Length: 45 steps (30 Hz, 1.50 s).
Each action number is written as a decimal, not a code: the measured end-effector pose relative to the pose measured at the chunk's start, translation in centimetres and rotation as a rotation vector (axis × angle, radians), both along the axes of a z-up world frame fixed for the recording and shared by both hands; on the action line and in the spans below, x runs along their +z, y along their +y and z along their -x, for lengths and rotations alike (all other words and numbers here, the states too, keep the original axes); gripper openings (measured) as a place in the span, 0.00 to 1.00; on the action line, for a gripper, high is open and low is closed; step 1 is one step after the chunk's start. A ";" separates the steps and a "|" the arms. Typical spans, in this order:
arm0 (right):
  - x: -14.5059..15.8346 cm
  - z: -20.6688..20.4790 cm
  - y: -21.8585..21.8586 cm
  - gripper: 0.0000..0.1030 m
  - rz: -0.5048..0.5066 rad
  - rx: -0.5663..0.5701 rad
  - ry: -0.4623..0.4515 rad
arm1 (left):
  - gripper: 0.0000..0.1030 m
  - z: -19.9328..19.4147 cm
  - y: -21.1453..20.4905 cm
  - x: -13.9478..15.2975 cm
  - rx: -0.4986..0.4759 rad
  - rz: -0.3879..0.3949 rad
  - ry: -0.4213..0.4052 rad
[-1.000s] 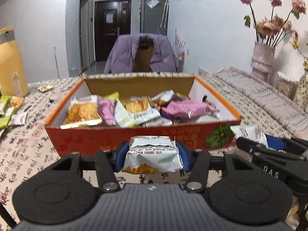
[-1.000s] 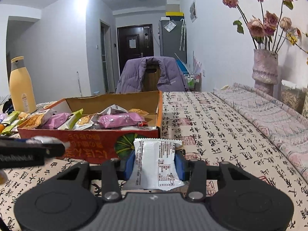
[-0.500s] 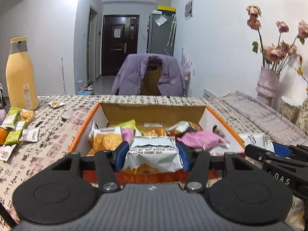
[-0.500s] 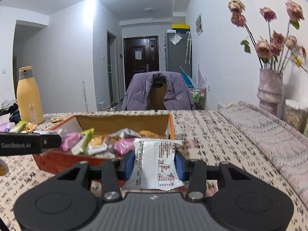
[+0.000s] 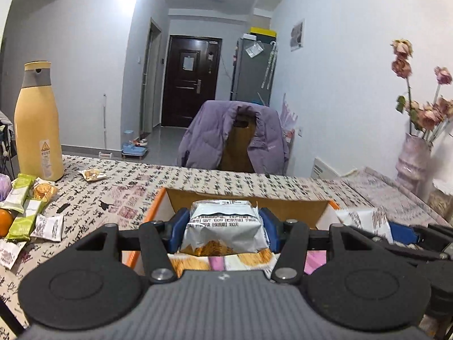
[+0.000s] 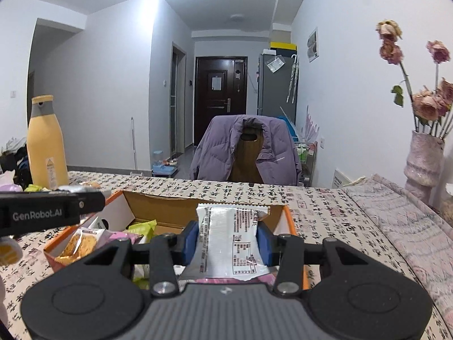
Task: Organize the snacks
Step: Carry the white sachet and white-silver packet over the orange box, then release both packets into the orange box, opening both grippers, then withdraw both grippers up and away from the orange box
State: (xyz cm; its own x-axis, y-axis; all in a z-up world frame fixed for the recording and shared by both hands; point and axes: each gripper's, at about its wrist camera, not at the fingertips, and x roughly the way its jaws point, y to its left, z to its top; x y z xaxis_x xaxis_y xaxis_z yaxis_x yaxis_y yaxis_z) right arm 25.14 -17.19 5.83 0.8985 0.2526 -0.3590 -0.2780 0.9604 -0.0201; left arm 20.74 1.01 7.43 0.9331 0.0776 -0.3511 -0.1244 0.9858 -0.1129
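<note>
My left gripper point(image 5: 223, 231) is shut on a silver snack packet point(image 5: 225, 231) with orange food printed at its bottom, held over the near part of the orange cardboard box point(image 5: 154, 212). My right gripper point(image 6: 228, 240) is shut on a white snack packet point(image 6: 230, 243) with black print, also above the box point(image 6: 291, 221). Several packets lie inside the box, among them a yellow cracker pack point(image 6: 79, 245) and a green one point(image 6: 143, 226). The right gripper with its white packet point(image 5: 365, 221) shows at the right of the left wrist view.
A tall yellow bottle point(image 5: 36, 121) stands at the table's far left. Loose snack packets point(image 5: 25, 212) and an orange point(image 5: 5, 221) lie left of the box. A chair with a purple jacket point(image 5: 235, 136) is behind the table. A vase of dried roses point(image 6: 421, 161) stands at right.
Both grippers have risen and moved forward with their packets: from in front of the box's red front wall to above its inside. The box now sits lower in both views.
</note>
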 end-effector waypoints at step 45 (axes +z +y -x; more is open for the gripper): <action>-2.3 -2.4 -1.0 1.00 -0.066 -0.044 0.048 | 1.00 -0.5 2.5 -0.9 0.057 0.040 -0.083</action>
State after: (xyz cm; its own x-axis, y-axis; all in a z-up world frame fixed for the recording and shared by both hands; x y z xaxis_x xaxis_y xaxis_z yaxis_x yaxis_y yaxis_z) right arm 27.56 -18.15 3.57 0.8913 0.2379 -0.3860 -0.2350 0.9704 0.0556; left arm 21.23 3.55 6.51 0.9535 0.1186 -0.2770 -0.1685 0.9719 -0.1641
